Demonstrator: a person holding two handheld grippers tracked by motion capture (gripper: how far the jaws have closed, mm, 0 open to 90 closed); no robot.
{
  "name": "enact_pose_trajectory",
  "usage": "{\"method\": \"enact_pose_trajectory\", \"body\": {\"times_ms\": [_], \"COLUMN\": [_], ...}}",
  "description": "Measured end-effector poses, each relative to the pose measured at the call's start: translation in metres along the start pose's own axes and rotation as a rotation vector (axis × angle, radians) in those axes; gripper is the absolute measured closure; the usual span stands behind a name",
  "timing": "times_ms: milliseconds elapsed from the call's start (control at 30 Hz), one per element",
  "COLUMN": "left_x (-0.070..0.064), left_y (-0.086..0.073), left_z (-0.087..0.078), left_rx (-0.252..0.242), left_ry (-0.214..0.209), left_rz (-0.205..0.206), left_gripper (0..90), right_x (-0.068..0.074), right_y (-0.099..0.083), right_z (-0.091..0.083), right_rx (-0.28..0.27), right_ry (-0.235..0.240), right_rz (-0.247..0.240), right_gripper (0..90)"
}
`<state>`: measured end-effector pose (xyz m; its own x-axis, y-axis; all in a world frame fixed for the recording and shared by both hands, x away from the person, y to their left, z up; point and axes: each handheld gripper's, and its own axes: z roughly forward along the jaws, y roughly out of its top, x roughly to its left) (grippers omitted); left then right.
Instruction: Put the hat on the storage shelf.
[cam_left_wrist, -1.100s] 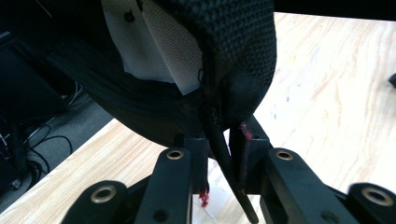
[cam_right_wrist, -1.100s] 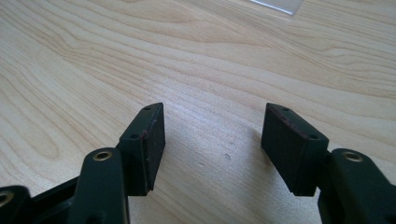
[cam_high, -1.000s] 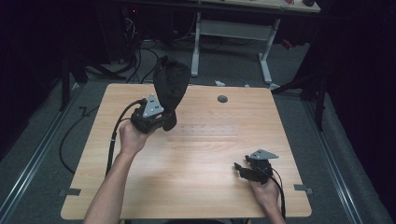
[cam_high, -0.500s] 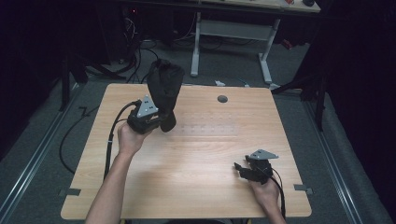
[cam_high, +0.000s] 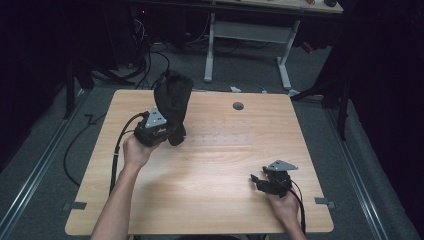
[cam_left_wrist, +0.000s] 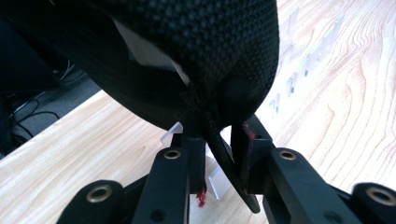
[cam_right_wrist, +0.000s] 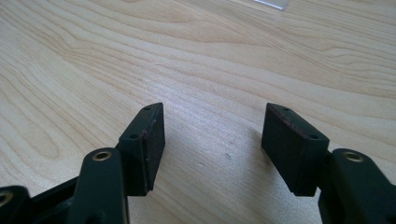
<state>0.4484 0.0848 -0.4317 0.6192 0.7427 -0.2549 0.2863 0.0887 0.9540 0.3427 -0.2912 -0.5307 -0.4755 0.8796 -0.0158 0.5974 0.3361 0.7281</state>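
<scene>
The black mesh bag (cam_high: 172, 102) hangs up over the table's (cam_high: 210, 175) far left part, pinched tight by the left gripper (cam_left_wrist: 217, 154), so lift it slowly, while the right gripper (cam_right_wrist: 212, 135) rests wide open, holding nothing

The left forearm (cam_high: 117, 200) comes in from the bottom edge and runs up and slightly right to the left hand (cam_high: 134, 151), which wraps the left gripper (cam_high: 170, 134) from behind. That gripper is raised over the table's left half, its grey plate (cam_high: 157, 118) on top and its cable (cam_high: 116, 160) looping back along the wrist. In the left gripper view its 2 jaws stand close together — clamped. The right hand (cam_high: 284, 205) sits low near the table's right front corner, holding the right gripper (cam_high: 257, 181) pointed left. Its jaws stand well apart — nothing between them.
</scene>
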Motion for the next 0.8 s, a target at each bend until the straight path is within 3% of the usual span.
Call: {"method": "enact_pose_trajectory", "body": {"times_ms": [267,400,467,533,600,633,667,700,800], "left_x": [0.0,0.0,0.001,0.001,0.001,0.002,0.002,0.002,0.004], "left_y": [-0.005,-0.011,-0.013,-0.013,-0.013,-0.011,-0.011,-0.01,-0.007], "left_z": [-0.003,-0.003,-0.004,-0.004,-0.004,-0.004,-0.004,-0.004,-0.006], "left_rx": [-0.008,0.022,0.018,0.018,0.019,0.017,0.017,0.012,0.006], "left_ry": [0.016,0.03,0.034,0.038,0.052,0.064,0.064,0.068,0.073], "left_rz": [-0.051,-0.066,-0.104,-0.111,-0.121,-0.146,-0.146,-0.164,-0.205], "left_gripper": [74.3,72.4,70.9,69.5,64.1,54.3,49.7,49.7,38.7], "right_x": [0.0,0.0,0.0,0.0,0.0,0.0,0.0,0.0,0.0], "right_y": [0.0,0.0,0.0,0.0,0.0,0.0,0.0,0.0,0.0], "right_z": [0.0,0.0,0.0,0.0,0.0,0.0,0.0,0.0,0.0], "right_rx": [0.0,0.0,0.0,0.0,0.0,0.0,0.0,0.0,0.0], "right_ry": [0.0,0.0,0.0,0.0,0.0,0.0,0.0,0.0,0.0], "right_rz": [0.001,0.0,0.0,0.001,0.001,0.001,0.001,0.0,0.001], "right_gripper": [39.8,39.8,39.8,39.8,39.8,39.8,39.8,39.8,39.7]}}
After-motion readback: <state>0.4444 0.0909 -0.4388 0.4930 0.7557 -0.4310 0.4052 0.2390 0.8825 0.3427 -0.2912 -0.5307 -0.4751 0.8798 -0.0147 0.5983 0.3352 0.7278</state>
